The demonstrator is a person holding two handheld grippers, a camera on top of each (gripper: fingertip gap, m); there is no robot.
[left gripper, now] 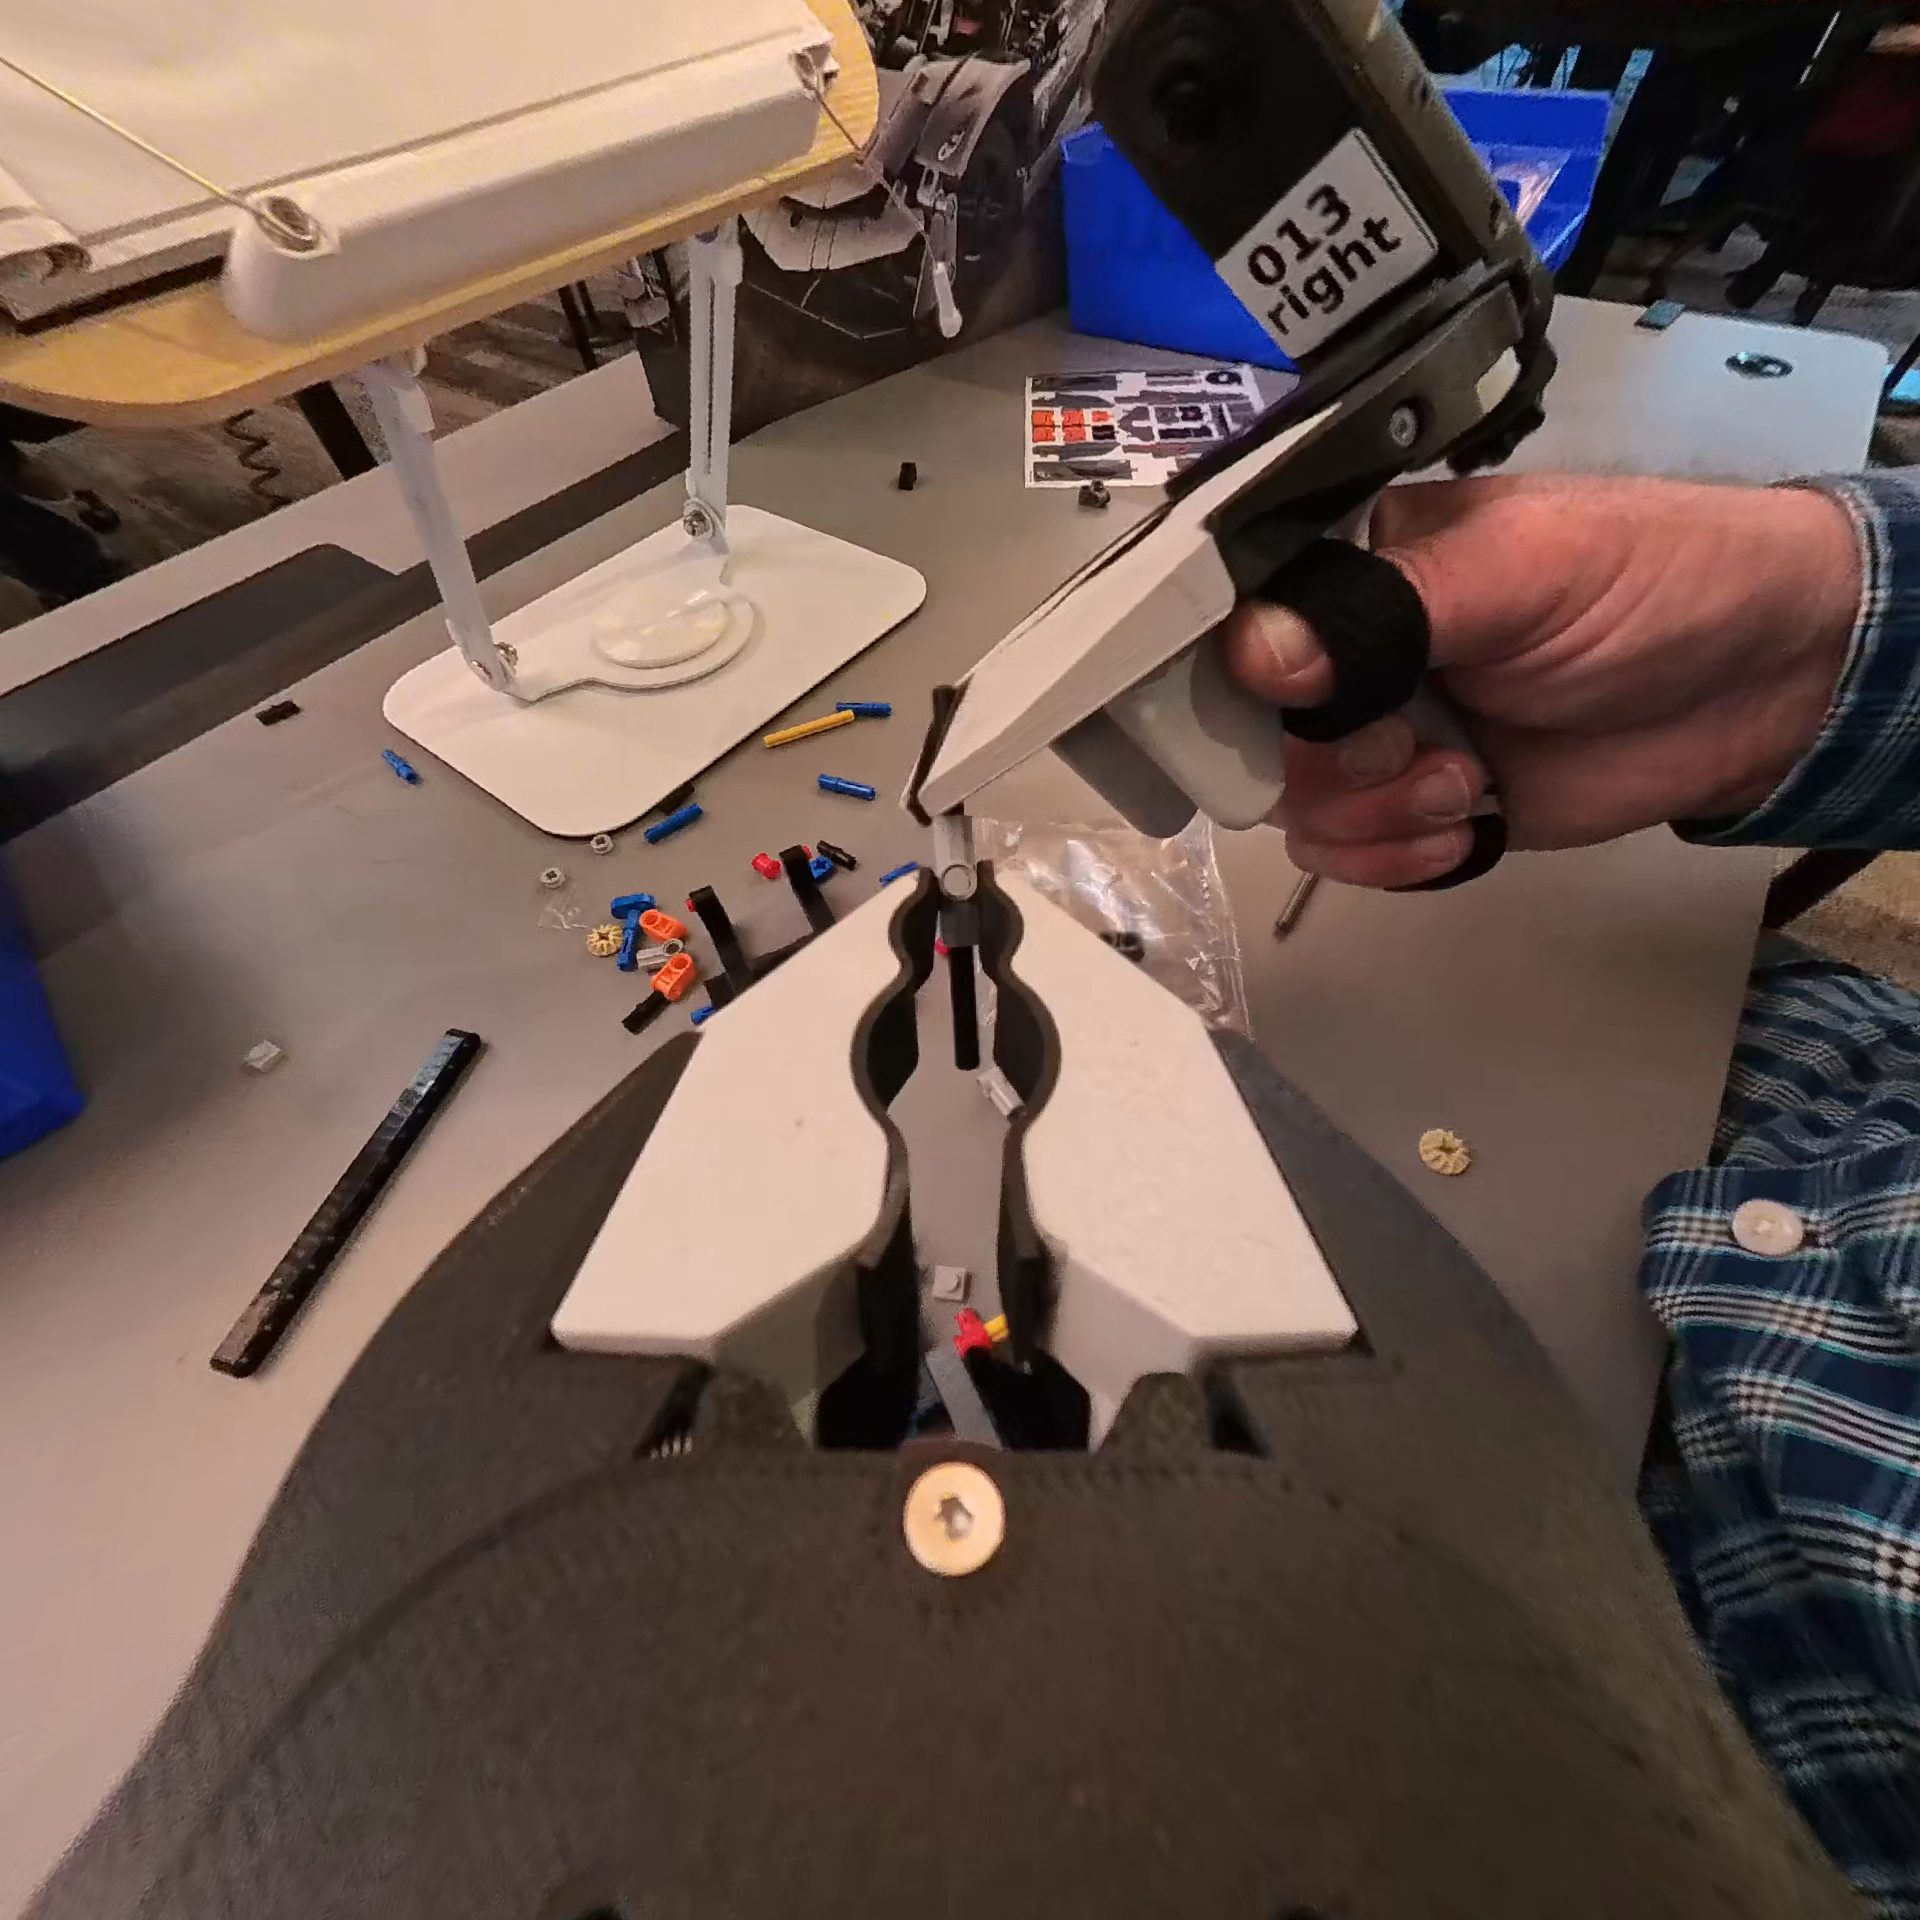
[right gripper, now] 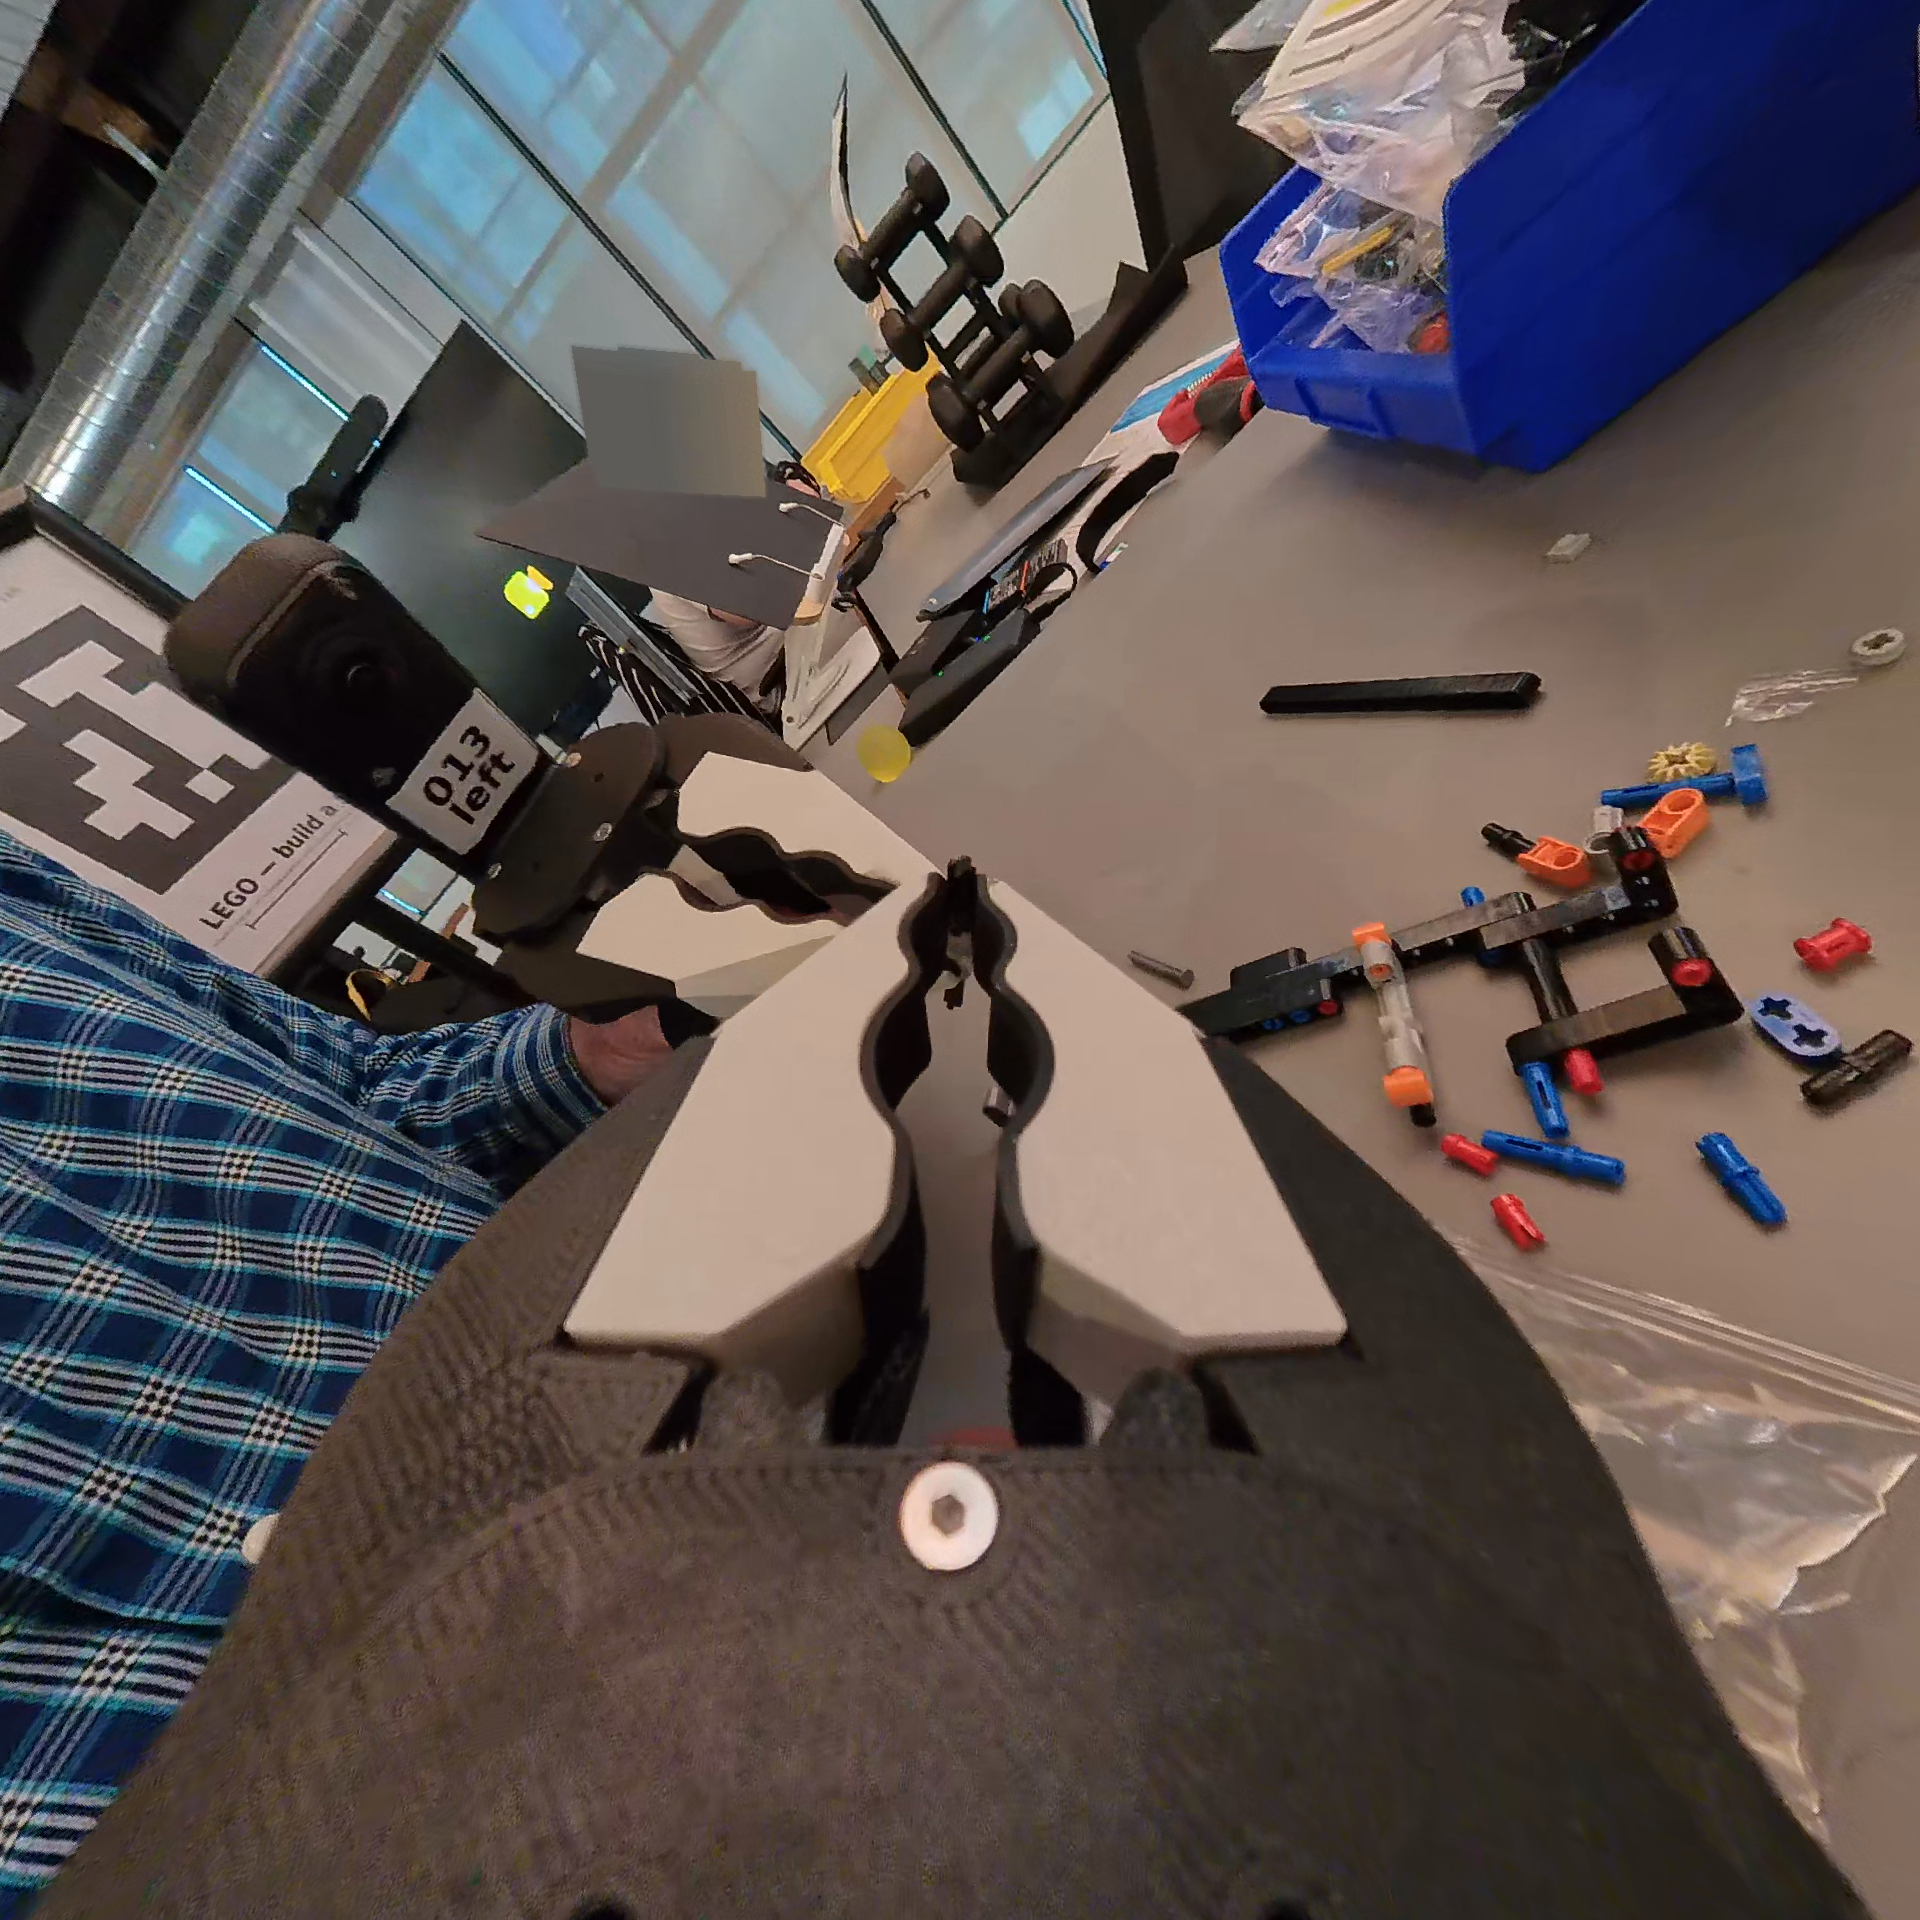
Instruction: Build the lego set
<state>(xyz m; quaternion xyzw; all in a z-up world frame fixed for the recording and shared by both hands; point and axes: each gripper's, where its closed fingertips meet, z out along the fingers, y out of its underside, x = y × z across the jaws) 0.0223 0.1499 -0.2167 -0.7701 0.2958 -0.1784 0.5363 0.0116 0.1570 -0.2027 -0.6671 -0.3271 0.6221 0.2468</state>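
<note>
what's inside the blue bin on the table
In the right wrist view the blue bin holds crumpled clear plastic bags with small coloured pieces inside. The bin's wall hides everything lower down, so its bottom cannot be seen.

Loose pieces perhaps before stand.

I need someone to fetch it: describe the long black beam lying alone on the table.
Start at the white stand base on the grey table. Nearer and left of the coloured parts pile lies a black beam, alone, slanted. It is far longer than any piece nearby.
</note>
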